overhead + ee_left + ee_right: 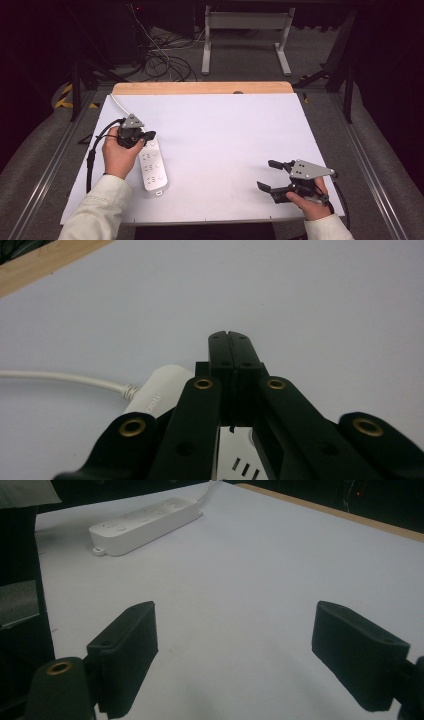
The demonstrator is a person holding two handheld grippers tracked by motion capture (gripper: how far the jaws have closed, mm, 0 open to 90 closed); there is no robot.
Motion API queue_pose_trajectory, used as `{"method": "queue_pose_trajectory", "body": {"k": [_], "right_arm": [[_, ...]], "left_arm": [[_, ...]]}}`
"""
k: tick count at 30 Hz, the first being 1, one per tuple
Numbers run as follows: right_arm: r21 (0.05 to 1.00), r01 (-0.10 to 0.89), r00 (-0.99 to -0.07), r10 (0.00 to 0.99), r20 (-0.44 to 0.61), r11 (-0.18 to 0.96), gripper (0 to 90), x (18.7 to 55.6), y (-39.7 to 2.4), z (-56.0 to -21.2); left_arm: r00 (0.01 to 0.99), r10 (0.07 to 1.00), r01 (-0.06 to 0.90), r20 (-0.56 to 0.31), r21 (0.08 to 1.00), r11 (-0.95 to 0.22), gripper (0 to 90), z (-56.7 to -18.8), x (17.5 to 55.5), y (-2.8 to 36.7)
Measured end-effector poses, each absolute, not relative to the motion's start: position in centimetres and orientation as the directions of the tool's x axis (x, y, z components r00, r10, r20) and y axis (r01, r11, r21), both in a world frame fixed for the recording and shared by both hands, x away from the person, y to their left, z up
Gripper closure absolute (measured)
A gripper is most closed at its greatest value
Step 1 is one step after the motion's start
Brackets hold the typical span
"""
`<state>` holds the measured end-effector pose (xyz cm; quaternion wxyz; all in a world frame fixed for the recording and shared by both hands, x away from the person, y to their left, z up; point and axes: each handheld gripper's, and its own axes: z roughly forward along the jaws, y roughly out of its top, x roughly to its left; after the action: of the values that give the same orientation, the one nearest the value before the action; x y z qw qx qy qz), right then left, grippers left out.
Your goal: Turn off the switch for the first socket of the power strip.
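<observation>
A white power strip (153, 168) lies on the white table sheet at the left, its cord (119, 106) running toward the far edge. My left gripper (149, 135) hovers over the strip's far end, jaws pressed together with nothing between them. In the left gripper view the shut jaws (231, 347) point across the sheet, with the strip (162, 392) and its cord (65, 377) just below them. My right gripper (266, 175) rests at the front right, jaws wide apart and empty. Its view shows the two fingers (125, 652) spread, and the strip (145, 525) far off.
The white sheet (225, 135) covers a wooden tabletop whose bare strip (200, 88) shows at the far edge. Beyond stand a white table frame (245, 35) and loose cables (165, 62) on the floor. Metal rails (65, 145) run along both sides.
</observation>
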<state>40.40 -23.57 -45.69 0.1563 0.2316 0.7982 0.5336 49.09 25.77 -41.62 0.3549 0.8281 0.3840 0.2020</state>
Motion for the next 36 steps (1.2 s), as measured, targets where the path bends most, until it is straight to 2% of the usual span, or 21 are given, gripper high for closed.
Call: {"method": "queue_pose_trajectory", "body": {"k": [2,17,18,19,20,22,25,27,36], "right_arm": [[0.923,0.204,-0.843,0.538,-0.004,0.326,18.7,40.4,-23.6,-45.7],[0.921,0.206,-0.841,0.541,-0.006,0.331,18.5,40.5,-23.6,-45.8],[0.921,0.206,-0.841,0.541,-0.006,0.331,18.5,40.5,-23.6,-45.8],[0.921,0.205,-0.841,0.541,-0.007,0.33,18.4,40.4,-23.6,-45.8],[0.922,0.204,-0.841,0.541,-0.008,0.33,18.4,40.4,-23.6,-45.8],[0.923,0.203,-0.841,0.541,-0.006,0.326,18.4,40.4,-23.6,-45.8],[0.923,0.204,-0.841,0.542,-0.005,0.326,18.4,40.4,-23.7,-45.8],[0.923,0.205,-0.84,0.542,-0.005,0.327,18.3,40.5,-23.6,-45.8],[0.923,0.203,-0.842,0.54,-0.005,0.326,18.2,40.4,-23.6,-45.8]], "left_arm": [[0.623,0.777,0.484,0.085,0.739,-0.469,90.0,-41.2,48.9,25.7],[0.646,0.763,0.447,0.024,0.798,-0.403,89.9,-39.7,47.6,25.8],[0.644,0.765,0.449,0.013,0.803,-0.391,87.1,-39.6,47.5,25.8],[0.636,0.772,0.444,0.017,0.809,-0.384,72.9,-39.4,47.4,25.8],[0.632,0.775,0.442,0.012,0.816,-0.373,67.4,-39.3,47.2,25.8],[0.635,0.773,0.431,0.008,0.826,-0.362,63.0,-39.0,46.7,25.8],[0.639,0.767,0.439,-0.059,0.847,-0.301,55.8,-38.5,45.8,26.0],[0.647,0.759,0.424,-0.073,0.861,-0.28,51.1,-38.2,45.1,26.0],[0.683,0.73,0.324,-0.011,0.901,-0.289,29.3,-38.2,42.3,26.4]]}}
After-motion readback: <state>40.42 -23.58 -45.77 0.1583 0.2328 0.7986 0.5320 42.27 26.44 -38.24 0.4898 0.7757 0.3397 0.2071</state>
